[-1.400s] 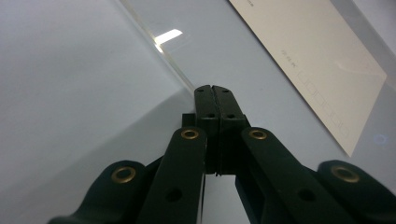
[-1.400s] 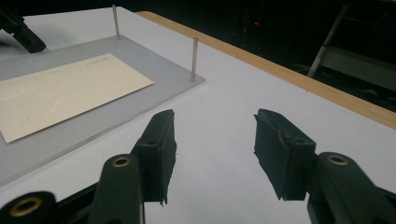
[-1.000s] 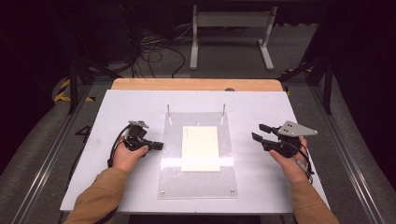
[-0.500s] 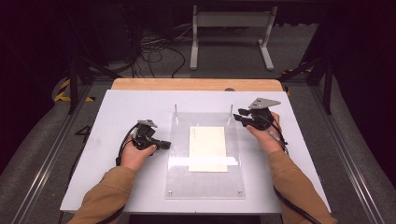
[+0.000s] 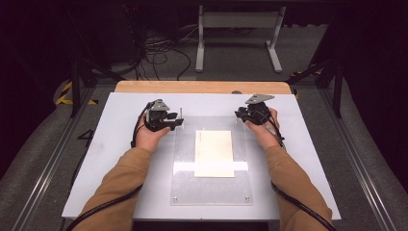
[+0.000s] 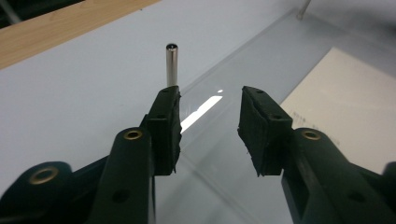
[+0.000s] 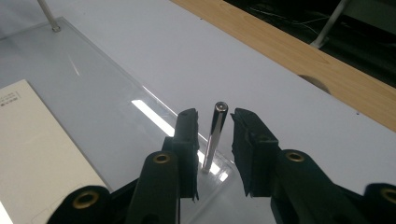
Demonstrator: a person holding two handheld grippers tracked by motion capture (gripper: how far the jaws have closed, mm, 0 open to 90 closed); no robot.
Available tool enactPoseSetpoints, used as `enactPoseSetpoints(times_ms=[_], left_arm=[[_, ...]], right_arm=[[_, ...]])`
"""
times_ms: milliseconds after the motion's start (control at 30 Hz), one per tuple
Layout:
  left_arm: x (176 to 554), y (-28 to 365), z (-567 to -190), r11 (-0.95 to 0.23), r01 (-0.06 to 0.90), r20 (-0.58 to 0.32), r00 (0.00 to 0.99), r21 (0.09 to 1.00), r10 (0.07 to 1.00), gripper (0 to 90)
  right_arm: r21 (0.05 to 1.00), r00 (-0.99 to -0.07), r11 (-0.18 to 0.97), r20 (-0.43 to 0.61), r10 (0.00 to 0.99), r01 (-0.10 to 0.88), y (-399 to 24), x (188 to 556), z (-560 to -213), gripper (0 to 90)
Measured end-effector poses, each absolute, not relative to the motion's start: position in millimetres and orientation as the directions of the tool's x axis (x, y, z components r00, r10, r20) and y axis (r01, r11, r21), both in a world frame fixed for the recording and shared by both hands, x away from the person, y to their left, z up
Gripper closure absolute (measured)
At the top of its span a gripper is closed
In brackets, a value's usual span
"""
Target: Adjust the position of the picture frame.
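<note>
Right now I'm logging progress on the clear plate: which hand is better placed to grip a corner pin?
Right. The right gripper has its fingers closing around its pin; the left gripper's pin stands beyond one finger.

Both forearms are wearing tan long sleeves (image 5: 120,180). The left gripper (image 5: 179,123) and right gripper (image 5: 236,114) are showing black bodies, each topped by a grey three-cornered plate. Black cables are trailing beside the sleeves. Brass-coloured screw fittings are showing behind ragged-edged black pads (image 6: 259,126).
</note>
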State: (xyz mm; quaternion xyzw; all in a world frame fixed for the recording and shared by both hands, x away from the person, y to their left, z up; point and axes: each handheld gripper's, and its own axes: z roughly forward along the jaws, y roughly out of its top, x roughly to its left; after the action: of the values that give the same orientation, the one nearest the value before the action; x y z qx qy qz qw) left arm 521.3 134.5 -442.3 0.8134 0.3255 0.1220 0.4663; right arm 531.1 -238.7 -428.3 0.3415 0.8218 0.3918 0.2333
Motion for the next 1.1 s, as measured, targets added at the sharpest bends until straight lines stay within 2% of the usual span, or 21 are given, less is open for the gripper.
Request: enactPoseSetpoints(times_ms=[133, 200, 333, 433, 600, 800, 867, 967, 1100], left_arm=[[528, 124, -452, -0.306, 0.438, -0.156, 0.751, 0.845, 0.642, 66.4], [530, 119, -454, -0.332, 0.408, -0.115, 0.760, 0.850, 0.640, 65.8], [529, 115, -455, -0.320, 0.410, -0.117, 0.751, 0.854, 0.649, 64.9], [524, 118, -453, -0.368, 0.383, -0.062, 0.759, 0.847, 0.648, 65.1], [527, 133, -451, -0.320, 0.437, -0.103, 0.709, 0.841, 0.698, 67.1], [535, 132, -455, -0.331, 0.433, -0.080, 0.698, 0.838, 0.711, 67.1], [538, 128, -457, -0.314, 0.449, -0.119, 0.709, 0.837, 0.695, 72.6], [540, 130, -457, -0.321, 0.454, -0.115, 0.706, 0.831, 0.699, 82.7], [536, 128, -454, -0.368, 0.433, -0.070, 0.720, 0.823, 0.690, 83.7]], right_arm=[[0.805, -0.662, 0.451, -0.100, 0.742, 0.384, -238, 533, -432, 75.1], [0.804, -0.667, 0.455, -0.101, 0.738, 0.383, -237, 533, -433, 77.3], [0.800, -0.667, 0.462, -0.107, 0.737, 0.382, -238, 534, -435, 82.4], [0.803, -0.665, 0.454, -0.098, 0.740, 0.387, -239, 534, -435, 83.8], [0.805, -0.667, 0.446, -0.087, 0.740, 0.391, -239, 535, -436, 84.8], [0.803, -0.670, 0.446, -0.079, 0.738, 0.395, -239, 536, -436, 85.0], [0.805, -0.672, 0.441, -0.072, 0.737, 0.397, -240, 536, -436, 85.1], [0.805, -0.674, 0.441, -0.070, 0.735, 0.396, -241, 536, -436, 85.3], [0.807, -0.679, 0.435, -0.058, 0.732, 0.400, -243, 533, -436, 85.3]])
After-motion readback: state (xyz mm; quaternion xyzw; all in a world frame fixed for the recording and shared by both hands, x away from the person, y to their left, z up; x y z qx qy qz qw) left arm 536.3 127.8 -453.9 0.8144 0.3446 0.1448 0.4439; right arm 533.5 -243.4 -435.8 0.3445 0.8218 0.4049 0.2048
